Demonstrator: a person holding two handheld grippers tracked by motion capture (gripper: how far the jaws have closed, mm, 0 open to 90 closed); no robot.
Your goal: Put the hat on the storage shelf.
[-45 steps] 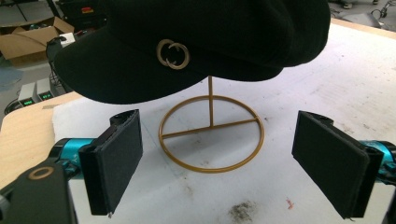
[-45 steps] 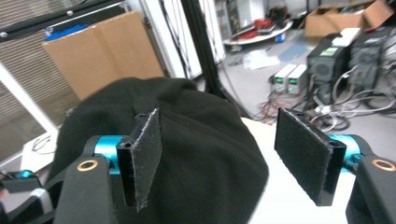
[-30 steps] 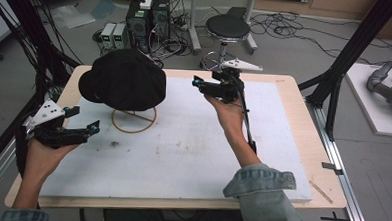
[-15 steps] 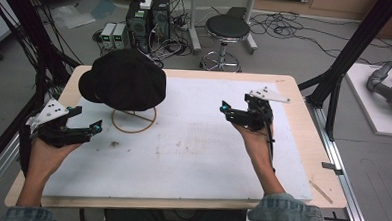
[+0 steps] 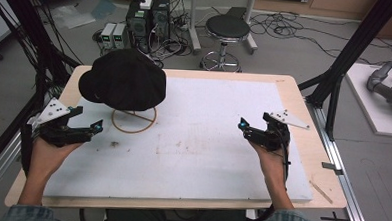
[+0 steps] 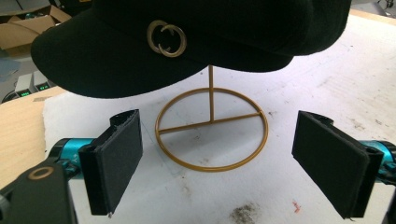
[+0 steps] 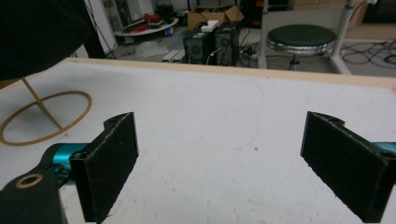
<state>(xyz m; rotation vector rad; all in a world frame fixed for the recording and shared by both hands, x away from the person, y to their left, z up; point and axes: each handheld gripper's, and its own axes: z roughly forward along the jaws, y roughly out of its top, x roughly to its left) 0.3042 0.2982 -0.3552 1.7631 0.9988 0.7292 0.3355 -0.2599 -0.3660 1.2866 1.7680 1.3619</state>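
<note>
Two grippers are mine, and both stand wide apart at the jaws with nothing between them. My left gripper (image 5: 90,129) hovers at the near left of the white table mat (image 5: 207,141), aimed at the black cap (image 5: 125,80), which sits on top of its gold wire stand (image 5: 133,120) at the far left of the table. In the left gripper view the cap (image 6: 187,42) hangs over the stand's ring base (image 6: 212,130), its gold interlocked-ring emblem (image 6: 166,38) facing me and the thin upright post running up under the crown.

What has changed is my right gripper (image 5: 248,130): a second ago it was up near the middle of the table, close to the cap; half a second ago it had slid right and nearer; now it rests low on the right side, well apart from cap and stand. My left gripper has barely shifted in that time. In the right gripper view the stand's ring (image 7: 44,116) lies far off to the left and bare mat lies between my pads (image 7: 112,158).

I judge that the right hand has let go and pulled back, so the cap is already placed on the stand; it looks settled, tilted slightly with the brim towards the left, and the hanging seems finished
</note>
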